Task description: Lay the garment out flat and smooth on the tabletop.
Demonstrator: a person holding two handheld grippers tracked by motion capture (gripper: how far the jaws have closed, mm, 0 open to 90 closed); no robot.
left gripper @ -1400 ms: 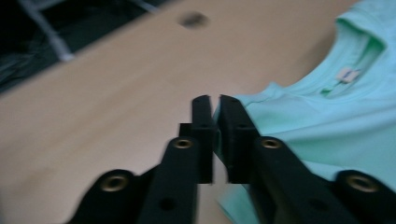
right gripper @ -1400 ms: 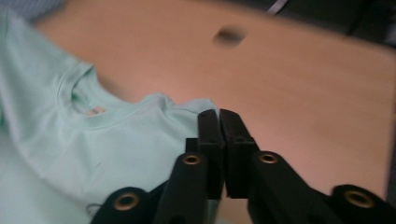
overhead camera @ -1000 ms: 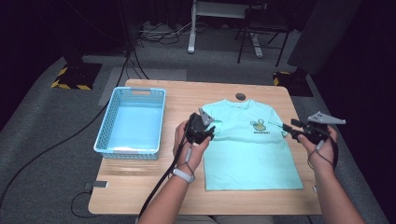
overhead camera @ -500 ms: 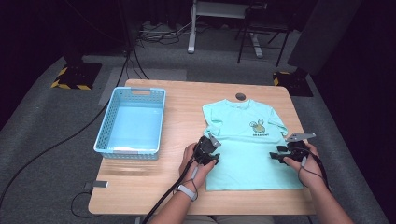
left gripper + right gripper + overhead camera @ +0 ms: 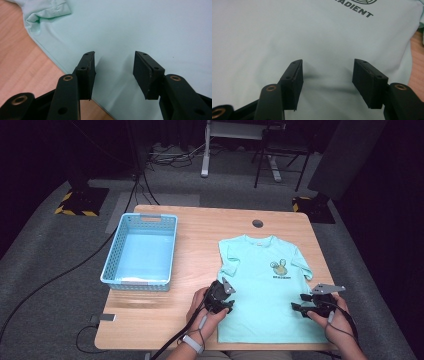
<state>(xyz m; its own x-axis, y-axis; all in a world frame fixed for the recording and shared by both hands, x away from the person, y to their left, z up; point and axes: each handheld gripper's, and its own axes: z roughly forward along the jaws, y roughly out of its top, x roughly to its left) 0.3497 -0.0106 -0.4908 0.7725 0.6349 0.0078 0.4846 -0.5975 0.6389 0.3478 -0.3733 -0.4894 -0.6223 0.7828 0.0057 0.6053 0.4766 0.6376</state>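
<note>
From the high view I see the T-shirt (image 5: 267,287), pale mint, lying flat and face up on the right half of the table (image 5: 200,230), collar far, hem near me. A blue basket (image 5: 141,251) stands well apart to the left, nothing in it that I can make out. My left claw (image 5: 225,302) sits over the shirt's left side edge near the hem; my right claw (image 5: 300,309) sits over the right side, also near the hem.

In the left gripper view the left claw (image 5: 113,72) stands partly open, its jaws set down over the cloth close to the side edge, with bare wood to the left. Nothing is pinched between them. A rumpled sleeve (image 5: 46,12) shows at the far left.

In the right gripper view the right claw (image 5: 327,82) is partly open too; its jaws have just been widening, and only flat fabric lies between them, no fold gripped. Printed lettering (image 5: 353,8) sits farther up.

I judge the shirt light, limp and not fragile; it will sag and drag on the wood rather than slide as one piece. I would pinch both layers right at the side edges near the hem, one claw each side, so it lifts evenly.
</note>
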